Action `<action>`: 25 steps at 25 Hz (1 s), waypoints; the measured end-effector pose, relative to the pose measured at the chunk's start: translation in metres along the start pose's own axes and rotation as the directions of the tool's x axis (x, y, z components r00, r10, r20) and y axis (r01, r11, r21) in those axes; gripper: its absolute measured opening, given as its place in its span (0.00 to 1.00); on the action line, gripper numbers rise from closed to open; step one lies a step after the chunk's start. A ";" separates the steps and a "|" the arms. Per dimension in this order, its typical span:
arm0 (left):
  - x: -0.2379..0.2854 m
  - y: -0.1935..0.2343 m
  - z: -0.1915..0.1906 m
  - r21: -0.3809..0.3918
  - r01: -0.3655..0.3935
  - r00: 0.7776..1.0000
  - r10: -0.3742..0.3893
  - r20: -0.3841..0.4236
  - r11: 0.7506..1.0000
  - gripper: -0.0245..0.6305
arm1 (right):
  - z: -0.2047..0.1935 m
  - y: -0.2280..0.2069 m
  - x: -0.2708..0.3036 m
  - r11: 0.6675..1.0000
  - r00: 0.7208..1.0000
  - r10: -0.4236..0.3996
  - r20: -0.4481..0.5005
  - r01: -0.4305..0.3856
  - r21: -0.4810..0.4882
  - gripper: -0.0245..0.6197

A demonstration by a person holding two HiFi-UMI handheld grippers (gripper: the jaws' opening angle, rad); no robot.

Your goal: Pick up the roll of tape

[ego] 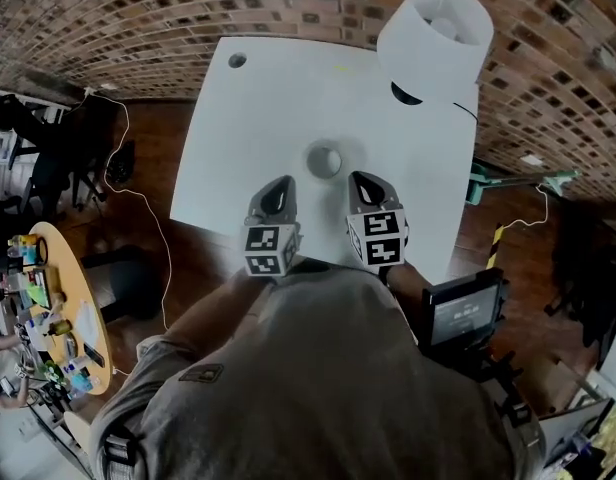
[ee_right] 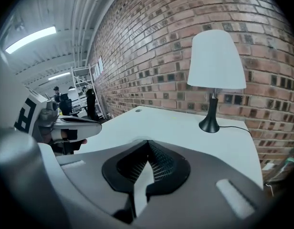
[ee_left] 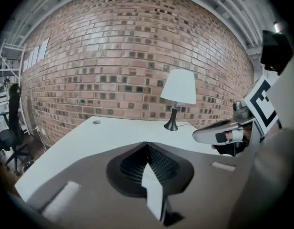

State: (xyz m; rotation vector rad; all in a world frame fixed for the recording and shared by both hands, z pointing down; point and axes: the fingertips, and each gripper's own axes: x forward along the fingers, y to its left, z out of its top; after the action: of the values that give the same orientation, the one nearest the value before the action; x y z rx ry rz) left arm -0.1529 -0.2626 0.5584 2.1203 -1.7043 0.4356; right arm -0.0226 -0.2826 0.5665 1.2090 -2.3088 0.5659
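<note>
The left gripper (ego: 278,194) is hovering with its jaws clenched on nothing, and the roll of tape (ego: 323,160) is lying flat on the white table (ego: 238,148) just ahead, between it and the right gripper (ego: 366,188), which is likewise pinched shut and empty. Any gripper going in closed is probably going to nudge the roll away across the table instead of gripping it. The lamp (ego: 435,38) is standing well apart at the far right, blocking nothing.

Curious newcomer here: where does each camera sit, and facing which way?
Head view: on the person's head, facing steeply down at table, roll of tape, left hand-held gripper, right hand-held gripper, shoulders.
Left gripper view: on the left one, along its shut jaws toward lamp and brick wall.
Right gripper view: likewise, on the right one.
Shared: table, lamp; each gripper view shows the other gripper.
</note>
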 end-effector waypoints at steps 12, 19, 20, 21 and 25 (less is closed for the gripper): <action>0.076 0.006 -0.030 0.025 0.103 0.977 -0.097 -0.191 0.994 0.19 | -0.007 -0.022 0.034 0.997 0.994 -0.061 -0.092 0.064 0.036 0.06; 0.108 -0.004 -0.050 0.050 0.182 0.936 -0.158 -0.314 0.982 0.32 | -0.011 -0.031 0.047 0.995 0.990 -0.072 -0.122 0.080 0.063 0.06; 0.111 -0.005 -0.052 0.055 0.188 0.931 -0.161 -0.327 0.981 0.32 | -0.012 -0.032 0.047 0.994 0.989 -0.073 -0.126 0.081 0.066 0.06; 0.114 -0.005 -0.055 0.062 0.193 0.926 -0.161 -0.341 0.979 0.33 | -0.013 -0.031 0.048 0.994 0.989 -0.072 -0.130 0.082 0.070 0.06; 0.123 -0.007 -0.065 0.089 0.215 0.905 -0.164 -0.393 0.972 0.33 | -0.015 -0.033 0.049 0.993 0.987 -0.078 -0.143 0.090 0.081 0.06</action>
State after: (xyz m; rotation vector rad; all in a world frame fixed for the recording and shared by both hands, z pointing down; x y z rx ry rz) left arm -0.1195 -0.3357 0.6726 2.0924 -1.2659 0.8603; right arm -0.0166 -0.3231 0.6112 1.2589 -2.1261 0.7035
